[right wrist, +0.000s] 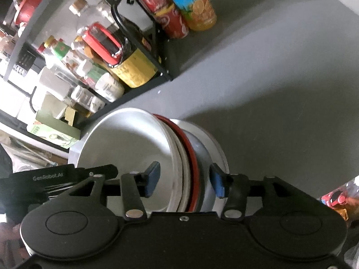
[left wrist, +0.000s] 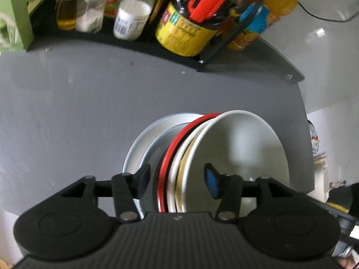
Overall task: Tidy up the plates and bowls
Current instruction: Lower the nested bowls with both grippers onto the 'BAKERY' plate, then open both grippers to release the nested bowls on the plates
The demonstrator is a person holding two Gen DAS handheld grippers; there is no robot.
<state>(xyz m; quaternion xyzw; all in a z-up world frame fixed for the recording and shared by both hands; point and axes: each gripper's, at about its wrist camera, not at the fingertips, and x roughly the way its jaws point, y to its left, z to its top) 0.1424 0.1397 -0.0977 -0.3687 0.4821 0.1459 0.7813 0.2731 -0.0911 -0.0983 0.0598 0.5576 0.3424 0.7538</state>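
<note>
A nested stack of bowls sits under both grippers: a white bowl (left wrist: 242, 143) on top, a red-rimmed bowl (left wrist: 177, 143) below it, and a metal bowl (left wrist: 139, 148) at the bottom. My left gripper (left wrist: 177, 180) reaches down over the rims, with one finger inside the white bowl and the other outside the metal one, shut on the stack. From the opposite side my right gripper (right wrist: 185, 179) clamps the same stack, again with one finger inside the white bowl (right wrist: 125, 143) and one outside the metal bowl (right wrist: 208, 148). I cannot tell whether the stack touches the table.
The grey tabletop (left wrist: 78, 112) lies all around. A black wire rack (right wrist: 143, 51) with bottles, jars and a yellow-labelled jar (left wrist: 184, 35) stands at the back. An orange juice bottle (right wrist: 195, 6) and a cola bottle (right wrist: 166, 15) stand beside it. The table edge (left wrist: 307, 134) runs just right of the stack.
</note>
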